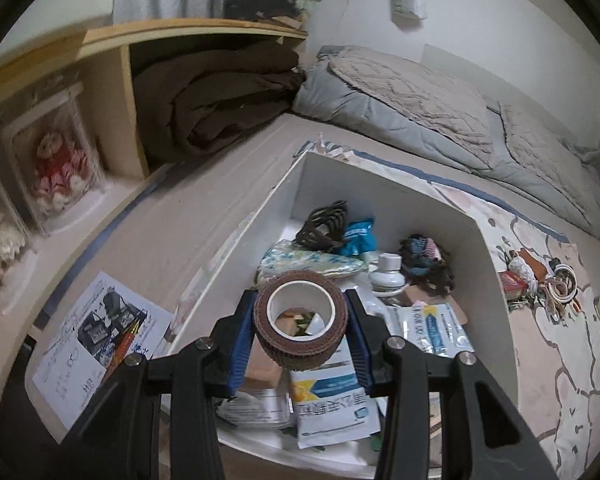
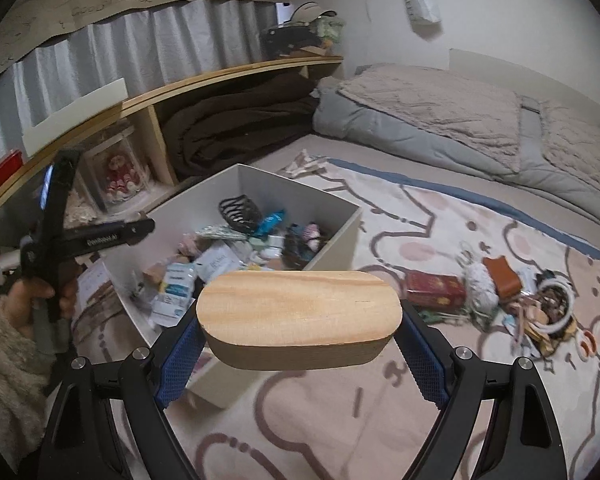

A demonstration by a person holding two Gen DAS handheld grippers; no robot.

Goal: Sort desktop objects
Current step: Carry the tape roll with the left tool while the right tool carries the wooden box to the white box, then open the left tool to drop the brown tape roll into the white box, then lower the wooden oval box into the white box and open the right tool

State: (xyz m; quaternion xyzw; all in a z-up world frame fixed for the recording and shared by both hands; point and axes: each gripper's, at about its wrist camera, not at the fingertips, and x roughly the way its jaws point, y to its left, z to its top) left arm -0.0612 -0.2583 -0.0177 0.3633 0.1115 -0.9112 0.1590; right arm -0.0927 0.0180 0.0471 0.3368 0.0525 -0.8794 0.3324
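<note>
Left wrist view: the left tongs (image 1: 301,330) were clamped on a roll of brown tape (image 1: 300,318), one blue pad against each side. The roll stood on end between the pads, its hollow core opening upward toward the camera, so that its axis ran roughly along the tongs. It hung above the near end of a white box (image 1: 384,184) crowded with small things: printed packets (image 1: 332,404), a dark hair claw (image 1: 326,222) at 12 o'clock from the roll, and a small white jar (image 1: 388,270) at 2 o'clock. A printed sheet (image 1: 100,344) lay outside the box at 9 o'clock.

Right wrist view: the right tongs (image 2: 299,326) stood wide apart, gripping an oval wooden block (image 2: 298,306) by its two rounded ends. Its long axis ran from 9 to 3 o'clock, with the flat face up. The box (image 2: 336,236) lay just past it at 11 o'clock. On the patterned rug (image 2: 440,216), a red box (image 2: 434,286) and a heap of rings and bands (image 2: 548,304) sat at 3 o'clock. At 9 o'clock, a hand (image 2: 36,300) held the other tongs.
</note>
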